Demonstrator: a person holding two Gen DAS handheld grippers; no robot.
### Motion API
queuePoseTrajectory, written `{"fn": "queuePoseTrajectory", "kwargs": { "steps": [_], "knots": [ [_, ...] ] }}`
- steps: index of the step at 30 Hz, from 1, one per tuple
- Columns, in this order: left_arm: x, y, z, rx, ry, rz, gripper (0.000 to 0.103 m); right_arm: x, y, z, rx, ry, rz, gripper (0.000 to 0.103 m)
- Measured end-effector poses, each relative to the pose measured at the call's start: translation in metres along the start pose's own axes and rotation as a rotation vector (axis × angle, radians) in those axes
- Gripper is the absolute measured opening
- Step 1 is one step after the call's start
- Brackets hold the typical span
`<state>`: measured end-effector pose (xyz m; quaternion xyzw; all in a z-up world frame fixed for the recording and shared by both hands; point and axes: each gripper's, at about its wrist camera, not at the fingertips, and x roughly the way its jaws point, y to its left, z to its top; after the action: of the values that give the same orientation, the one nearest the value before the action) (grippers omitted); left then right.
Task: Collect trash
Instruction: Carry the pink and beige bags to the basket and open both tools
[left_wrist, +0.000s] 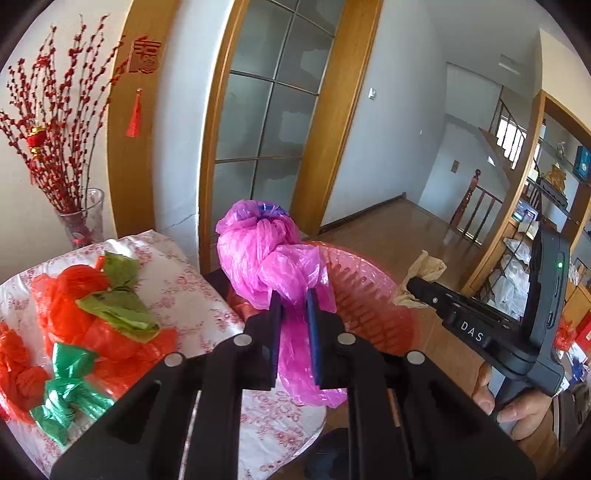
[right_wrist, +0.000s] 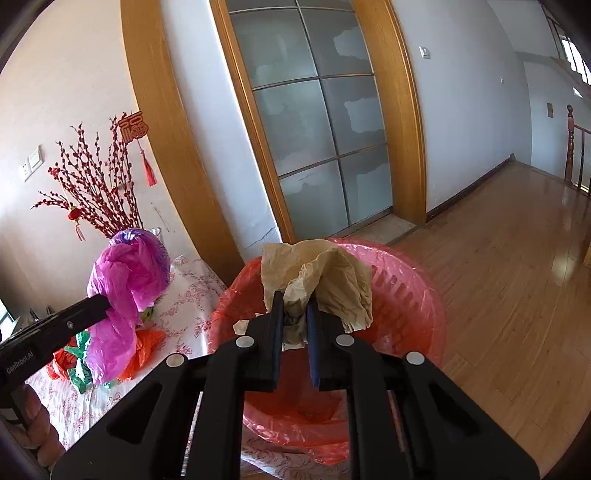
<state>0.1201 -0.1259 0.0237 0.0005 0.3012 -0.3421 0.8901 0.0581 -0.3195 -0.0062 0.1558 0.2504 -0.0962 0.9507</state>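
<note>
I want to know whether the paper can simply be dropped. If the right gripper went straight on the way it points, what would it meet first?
Probably the pink bin lined with a red bag: the right gripper, shut on crumpled beige paper, points over its opening toward the far wall, though depth is unclear.

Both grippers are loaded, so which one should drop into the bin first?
Right, probably. Its gripper holds the crumpled paper directly over the red-lined bin, while the left gripper holds the pink bag nearer the table.

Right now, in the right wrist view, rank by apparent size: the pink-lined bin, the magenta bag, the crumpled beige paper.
1. Pink-lined bin.
2. Magenta bag and crumpled beige paper look about equal, so I won't rank them.
</note>
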Motion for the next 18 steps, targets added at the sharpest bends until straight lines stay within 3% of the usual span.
{"fn": "queuePoseTrajectory", "kwargs": {
  "steps": [8, 18],
  "knots": [
    [0.045, -0.023, -0.004, 0.036, 0.05, -0.064, 0.014, 0.008, -0.018, 0.008, 0.031, 0.0, -0.016, 0.012],
    [0.082, -0.032, -0.007, 0.049, 0.099, -0.078, 0.016, 0.024, -0.024, 0.018, 0.041, 0.007, 0.006, 0.015]
  ]
}}
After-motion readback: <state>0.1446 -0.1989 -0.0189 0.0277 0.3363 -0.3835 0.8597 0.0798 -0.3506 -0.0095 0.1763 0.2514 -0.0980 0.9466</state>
